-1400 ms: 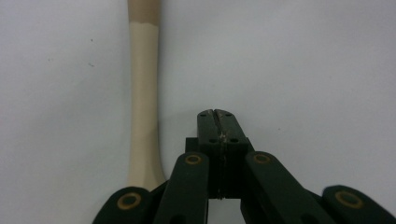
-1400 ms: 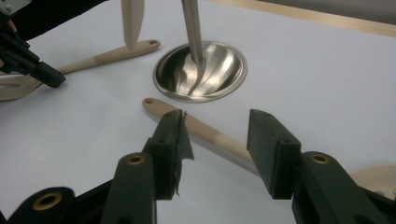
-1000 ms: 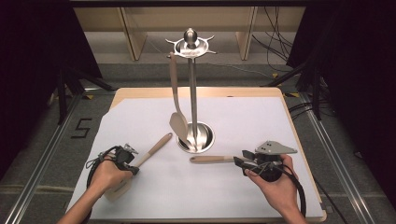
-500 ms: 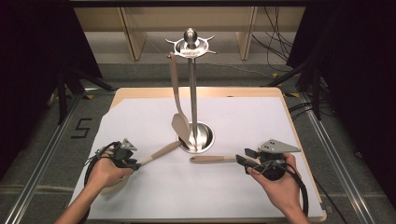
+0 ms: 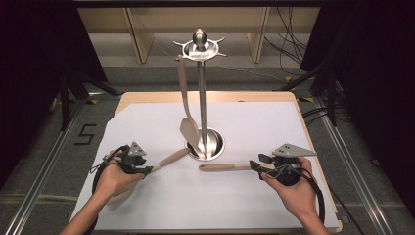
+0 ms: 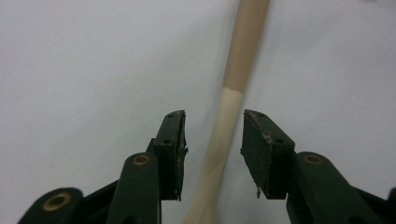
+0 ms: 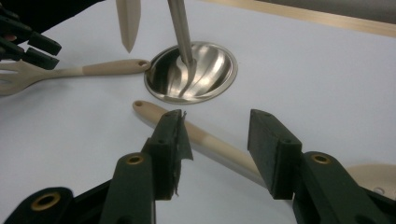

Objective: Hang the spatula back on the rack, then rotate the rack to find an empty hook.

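**Both grippers poised over utensil handles**

Your left gripper (image 5: pixel 147 170) has its fingers (image 6: pixel 170 154) apart, straddling the handle of the slotted spatula (image 5: pixel 169 159) lying on the table (image 5: pixel 254 122). Your right gripper (image 5: pixel 259 164) is likewise spread around the spoon (image 5: pixel 222 167) handle. The metal stand (image 5: pixel 200 88) rises between them, its base (image 7: pixel 205 70) touching the spatula's handle tip, with another spatula (image 5: pixel 188 129) hanging from it. Since a second ago, your left hand (image 5: pixel 115 178) has drawn back toward you.
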Available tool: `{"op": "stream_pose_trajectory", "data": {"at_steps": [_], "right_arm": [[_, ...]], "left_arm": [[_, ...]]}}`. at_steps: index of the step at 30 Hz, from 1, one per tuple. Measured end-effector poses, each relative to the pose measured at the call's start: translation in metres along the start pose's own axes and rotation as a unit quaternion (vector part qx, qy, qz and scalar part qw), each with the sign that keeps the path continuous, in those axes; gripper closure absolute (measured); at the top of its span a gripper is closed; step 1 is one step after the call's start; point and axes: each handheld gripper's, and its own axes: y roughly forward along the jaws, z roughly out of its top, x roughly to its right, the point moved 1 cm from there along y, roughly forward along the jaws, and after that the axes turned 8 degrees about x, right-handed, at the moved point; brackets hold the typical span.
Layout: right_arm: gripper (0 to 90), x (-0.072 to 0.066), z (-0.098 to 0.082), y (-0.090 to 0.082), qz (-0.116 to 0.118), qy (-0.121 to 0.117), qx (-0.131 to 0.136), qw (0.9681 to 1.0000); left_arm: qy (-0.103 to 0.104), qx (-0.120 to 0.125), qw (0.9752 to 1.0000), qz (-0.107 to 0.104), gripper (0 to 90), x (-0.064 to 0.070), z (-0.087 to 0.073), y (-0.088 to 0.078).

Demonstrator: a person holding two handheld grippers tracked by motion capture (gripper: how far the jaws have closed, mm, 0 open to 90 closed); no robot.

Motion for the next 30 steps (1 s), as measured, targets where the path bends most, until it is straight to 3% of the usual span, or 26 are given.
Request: {"op": "stream_pose_trajectory", "data": {"at_steps": [2,4,5,6,8,12,13,14,15,16,17,18,19,20,21,23,24,26,27,30], "right_arm": [[55.9,-0.001,-0.002,0.002,0.006,0.002,0.005,1.0],[55.9,-0.002,-0.001,0.001,0.003,-0.012,0.003,0.9999],[55.8,0.0,0.0,0.001,0.004,-0.034,0.007,0.9994],[55.7,-0.003,0.0,-0.001,0.004,-0.019,0.006,0.9998],[55.7,-0.001,0.001,-0.001,0.004,-0.043,0.01,0.999],[56.4,-0.003,0.001,-0.005,0.001,-0.022,0.011,0.9997],[56.7,-0.002,0.002,-0.005,0.001,-0.036,0.019,0.9992],[56.9,-0.004,0.001,-0.005,0.001,-0.023,0.024,0.9994],[57.1,-0.005,0.002,-0.008,0.003,-0.028,0.018,0.9994],[57.4,-0.004,0.003,-0.009,0.004,-0.046,0.021,0.9987],[57.7,-0.006,0.002,-0.01,0.006,-0.034,0.017,0.9993],[58.1,-0.004,0.002,-0.011,0.003,-0.046,0.021,0.9987],[58.6,-0.005,0.001,-0.013,0.001,-0.031,0.014,0.9994],[59.0,-0.002,0.001,-0.014,0.002,-0.043,0.017,0.9989],[59.4,-0.004,-0.001,-0.015,0.002,-0.027,0.016,0.9995],[60.5,0.0,-0.001,-0.017,-0.003,-0.041,0.021,0.999],[60.9,-0.001,-0.001,-0.019,-0.001,-0.031,0.016,0.9994],[62.0,0.003,0.0,-0.019,-0.007,-0.053,0.022,0.9983],[62.3,0.0,0.0,-0.02,-0.002,-0.034,0.02,0.9992],[62.9,0.001,0.003,-0.022,0.0,-0.046,0.021,0.9987]], "left_arm": [[-0.003,0.002,1.0,-0.001,58.4,0.001,0.001,-0.002],[0.001,0.008,1.0,0.003,58.4,0.003,0.002,-0.002],[0.001,0.007,1.0,-0.001,58.5,0.002,0.003,-0.004],[0.0,0.008,1.0,0.003,58.6,0.002,0.004,-0.005],[0.0,0.011,0.9999,0.005,58.9,0.002,0.007,-0.006],[-0.002,0.006,1.0,-0.007,59.3,0.001,0.011,-0.004],[0.0,0.002,1.0,-0.003,59.7,0.001,0.011,-0.003],[0.008,-0.002,0.9999,-0.007,60.1,0.002,0.012,-0.003],[0.001,-0.001,1.0,-0.006,60.3,0.003,0.012,-0.001],[0.004,-0.003,0.9999,-0.01,60.4,0.004,0.012,0.0],[0.005,-0.008,0.9999,-0.013,60.4,0.005,0.013,0.001],[0.006,-0.011,0.9998,-0.014,60.4,0.005,0.014,0.002],[0.009,-0.016,0.9997,-0.016,60.4,0.005,0.015,0.003],[0.01,-0.018,0.9997,-0.016,60.3,0.006,0.017,0.005],[0.011,-0.022,0.9995,-0.018,60.4,0.006,0.019,0.007],[0.016,-0.028,0.9993,-0.018,60.4,0.005,0.022,0.009],[0.015,-0.031,0.9992,-0.021,60.4,0.005,0.023,0.011],[0.019,-0.042,0.9987,-0.021,60.5,0.004,0.025,0.013],[0.018,-0.044,0.9987,-0.02,60.6,0.003,0.025,0.014],[0.022,-0.061,0.9976,-0.021,60.5,0.002,0.026,0.015]]}}
